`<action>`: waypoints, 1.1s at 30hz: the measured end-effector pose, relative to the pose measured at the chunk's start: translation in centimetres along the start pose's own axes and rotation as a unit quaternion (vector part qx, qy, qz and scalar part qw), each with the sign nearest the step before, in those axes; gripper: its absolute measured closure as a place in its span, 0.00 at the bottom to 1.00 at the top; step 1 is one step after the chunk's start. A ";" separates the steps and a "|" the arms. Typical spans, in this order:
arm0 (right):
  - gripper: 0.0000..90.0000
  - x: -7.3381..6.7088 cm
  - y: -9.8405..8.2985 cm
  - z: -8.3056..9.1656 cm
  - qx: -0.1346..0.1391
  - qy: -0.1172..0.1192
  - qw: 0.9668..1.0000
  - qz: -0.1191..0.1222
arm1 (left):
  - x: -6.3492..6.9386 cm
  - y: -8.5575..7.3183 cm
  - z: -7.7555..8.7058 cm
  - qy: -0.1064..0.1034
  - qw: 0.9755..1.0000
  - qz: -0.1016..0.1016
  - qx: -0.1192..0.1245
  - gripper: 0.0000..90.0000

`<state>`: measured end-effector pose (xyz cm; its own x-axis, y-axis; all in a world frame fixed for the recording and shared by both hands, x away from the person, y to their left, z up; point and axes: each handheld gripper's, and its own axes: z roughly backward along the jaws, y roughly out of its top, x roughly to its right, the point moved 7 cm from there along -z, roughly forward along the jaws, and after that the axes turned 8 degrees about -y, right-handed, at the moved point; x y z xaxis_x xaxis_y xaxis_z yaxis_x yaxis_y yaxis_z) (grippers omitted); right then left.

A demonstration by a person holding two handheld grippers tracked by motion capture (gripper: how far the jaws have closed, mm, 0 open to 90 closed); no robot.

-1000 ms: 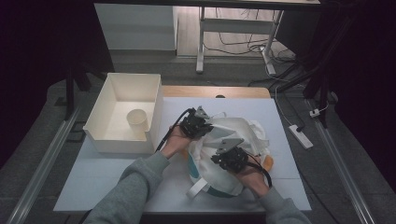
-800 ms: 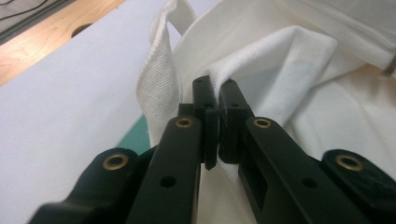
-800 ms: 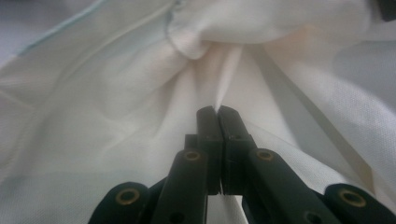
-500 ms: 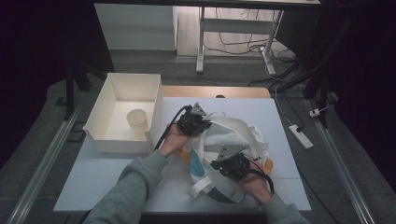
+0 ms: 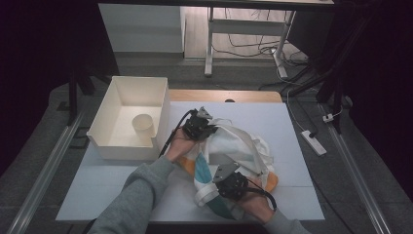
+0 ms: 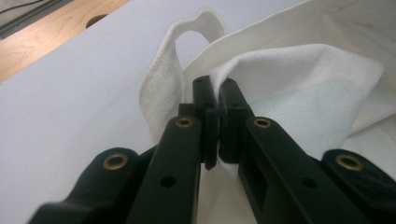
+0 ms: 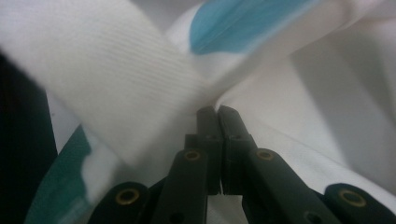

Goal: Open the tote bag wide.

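Observation:
A white cloth bag [image 5: 237, 145] with teal and orange patches lies crumpled in the middle of the table [image 5: 92, 187]. My left gripper [image 5: 203, 127] sits at the bag's far left edge. In the left gripper view its jaws [image 6: 218, 88] are shut on a fold of the bag's white rim [image 6: 299, 79], beside a handle loop [image 6: 163, 74]. My right gripper [image 5: 223, 180] is at the bag's near side. Its jaws [image 7: 217, 113] are shut on white fabric where a wide strap [image 7: 107, 79] crosses a teal patch [image 7: 243, 23].
A white open box [image 5: 104, 109] stands at the table's left with a pale cup [image 5: 143, 126] inside. A wooden strip [image 5: 243, 95] runs along the far edge. A power strip [image 5: 311, 142] and cables lie on the floor to the right.
The right gripper has moved toward the near edge and a little left, drawing the bag's near side with it. The left gripper has stayed in place.

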<state>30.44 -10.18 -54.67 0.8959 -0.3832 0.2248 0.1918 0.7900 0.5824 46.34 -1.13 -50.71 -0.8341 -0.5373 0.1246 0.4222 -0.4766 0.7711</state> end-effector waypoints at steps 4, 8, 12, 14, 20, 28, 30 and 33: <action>0.98 0.3 -0.2 0.0 0.004 0.017 1.000 -0.021 | 0.0 0.0 0.0 -0.001 1.000 0.000 0.000 0.97; 0.83 0.9 0.2 1.0 0.028 0.023 0.999 -0.009 | 0.2 0.0 0.0 -0.002 1.000 -0.008 0.000 0.97; 0.72 3.9 0.9 3.9 0.080 -0.028 0.996 -0.038 | 0.2 0.0 0.1 -0.006 1.000 -0.008 0.000 0.97; 0.69 4.9 0.9 4.4 0.086 -0.049 0.994 -0.047 | 0.2 0.0 0.0 -0.006 1.000 -0.008 0.000 0.97; 0.55 10.1 -1.2 3.1 0.040 -0.136 0.987 -0.078 | 0.2 0.0 0.0 -0.007 1.000 -0.009 -0.001 0.97; 0.53 11.7 -1.5 1.5 0.009 -0.180 0.982 -0.057 | 0.2 -0.2 -0.2 -0.010 1.000 -0.010 -0.005 0.97; 0.52 12.0 -1.8 1.4 0.004 -0.184 0.981 -0.066 | 0.3 -0.2 -0.2 -0.012 1.000 -0.011 -0.006 0.97; 0.52 12.6 -2.5 1.1 -0.007 -0.185 0.980 -0.076 | 0.5 -0.2 -0.2 -0.013 1.000 -0.015 -0.010 0.97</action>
<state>40.76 -17.51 -52.40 0.6508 -0.6422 0.4051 0.3201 0.7158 0.6206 45.94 -1.46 -50.96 -0.8552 -0.5048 0.1175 0.4034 -0.5060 0.7624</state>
